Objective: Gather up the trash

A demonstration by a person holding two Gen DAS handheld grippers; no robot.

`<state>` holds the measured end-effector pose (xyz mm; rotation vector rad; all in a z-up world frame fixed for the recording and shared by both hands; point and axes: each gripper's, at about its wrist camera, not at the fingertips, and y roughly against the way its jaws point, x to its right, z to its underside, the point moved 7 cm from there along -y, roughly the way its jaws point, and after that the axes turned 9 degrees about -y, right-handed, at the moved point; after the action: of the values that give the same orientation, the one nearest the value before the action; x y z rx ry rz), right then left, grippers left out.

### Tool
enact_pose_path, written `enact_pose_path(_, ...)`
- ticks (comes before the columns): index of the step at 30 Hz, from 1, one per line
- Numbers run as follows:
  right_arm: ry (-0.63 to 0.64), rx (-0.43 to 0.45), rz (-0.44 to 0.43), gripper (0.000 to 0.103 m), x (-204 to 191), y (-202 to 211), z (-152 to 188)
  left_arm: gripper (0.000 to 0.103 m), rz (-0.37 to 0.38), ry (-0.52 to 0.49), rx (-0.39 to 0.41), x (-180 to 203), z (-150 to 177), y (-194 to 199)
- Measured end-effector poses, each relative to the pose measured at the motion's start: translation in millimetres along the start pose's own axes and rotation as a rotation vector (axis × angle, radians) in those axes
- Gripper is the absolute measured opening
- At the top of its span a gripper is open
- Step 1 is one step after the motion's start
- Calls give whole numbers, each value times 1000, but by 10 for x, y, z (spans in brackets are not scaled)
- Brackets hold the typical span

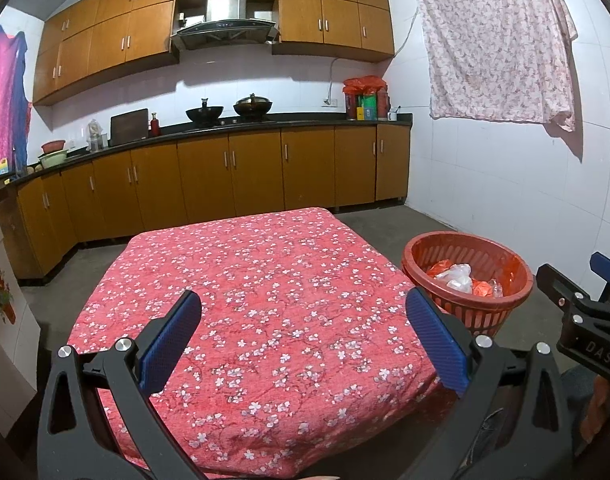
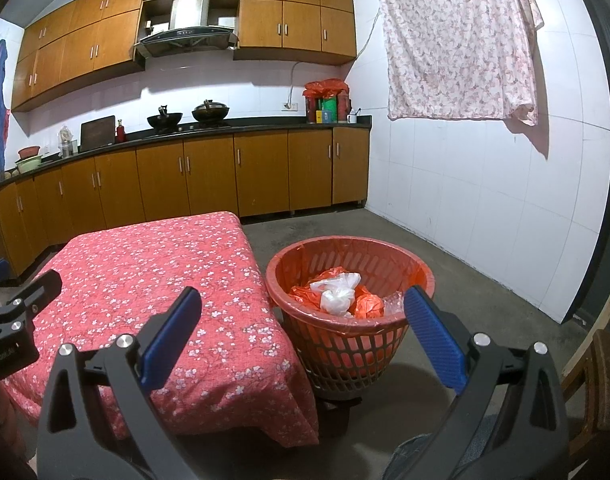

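A red plastic basket (image 1: pixel 505 312) (image 2: pixel 305 256) stands on the floor to the right of a low table under a red flowered cloth (image 1: pixel 257 304) (image 2: pixel 137 272). Inside it lie crumpled trash bags, white (image 1: pixel 459 278) (image 2: pixel 339 294) and orange (image 2: pixel 367 306). My left gripper (image 1: pixel 303 334) hovers open over the near part of the cloth, nothing between its blue pads. My right gripper (image 2: pixel 303 334) is open too, held near the table's right edge and the basket's near rim, empty. The right gripper's body (image 1: pixel 585 320) shows at the right edge of the left wrist view.
Wooden kitchen cabinets (image 1: pixel 233 176) with a dark counter, woks (image 1: pixel 252 105) and jars run along the far wall. A flowered sheet (image 2: pixel 457 40) hangs on the white tiled wall at right. Bare concrete floor (image 2: pixel 485 280) lies around the basket. A wooden chair (image 2: pixel 601 376) sits at the right edge.
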<state>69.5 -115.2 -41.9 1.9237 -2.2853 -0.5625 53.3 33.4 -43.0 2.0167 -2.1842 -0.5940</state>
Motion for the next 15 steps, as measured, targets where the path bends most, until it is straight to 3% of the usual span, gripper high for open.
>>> enact_pose_path(15, -1, -1, 1, 99, 1, 1, -1, 101, -1, 0, 0, 23, -4, 6)
